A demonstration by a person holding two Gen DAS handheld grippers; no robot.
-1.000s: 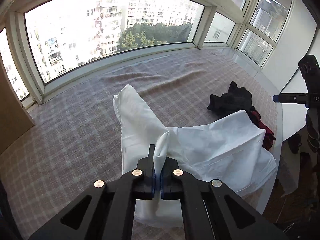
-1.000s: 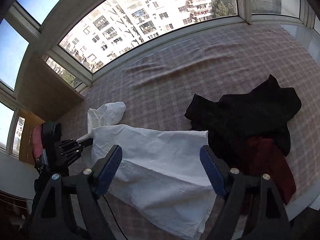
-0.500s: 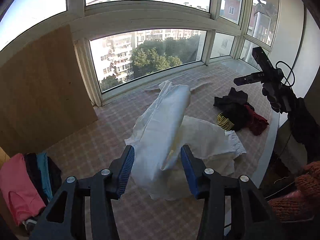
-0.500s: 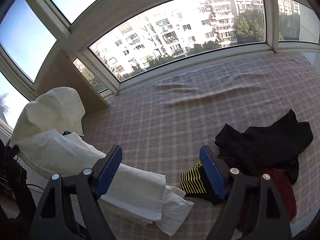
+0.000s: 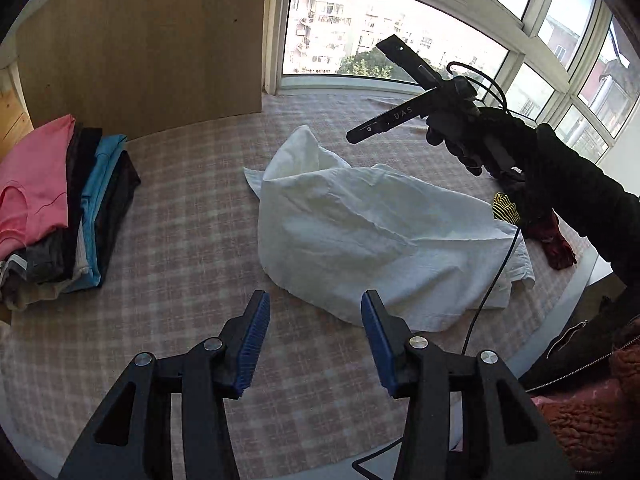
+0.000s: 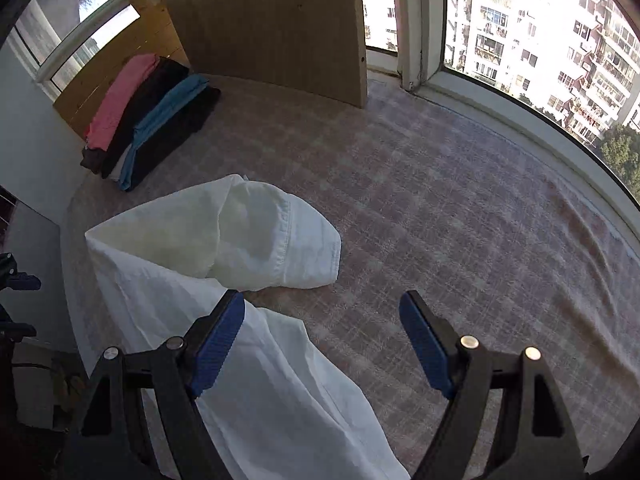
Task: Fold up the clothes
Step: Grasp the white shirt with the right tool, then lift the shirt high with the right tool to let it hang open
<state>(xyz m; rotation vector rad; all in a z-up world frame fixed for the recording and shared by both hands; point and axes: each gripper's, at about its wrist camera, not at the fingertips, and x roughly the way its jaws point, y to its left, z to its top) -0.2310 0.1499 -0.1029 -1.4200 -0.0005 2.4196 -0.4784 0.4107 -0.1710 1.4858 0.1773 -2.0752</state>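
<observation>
Your left claw [image 5: 314, 328] hangs with its blue pads spread wide and nothing between them, low in the centre of the left wrist view, above the checked bed cover [image 5: 192, 248]. Just beyond its tips lies the white garment [image 5: 372, 236], a rumpled heap in the middle of the frame with one corner peaking up toward the window [image 5: 360, 40]. At the left edge sits the stack of folded clothes [image 5: 60, 208], pink on top, then dark and blue layers, well apart from the white piece. At the right edge, partly hidden behind your dark sleeve, is a small pile of unfolded clothes [image 5: 556, 240], with yellow-and-black stripes and dark red showing.

Your right claw [image 6: 322, 320] is likewise spread wide and holds nothing; in the left wrist view it appears in the upper right [image 5: 394, 118], raised over the far side of the garment. In the right wrist view the white garment [image 6: 224, 256] fills the lower left, its near fold running under the left pad, though whether they touch cannot be told. The folded stack [image 6: 148, 116] sits in the upper left beside the wooden panel [image 6: 272, 20].
</observation>
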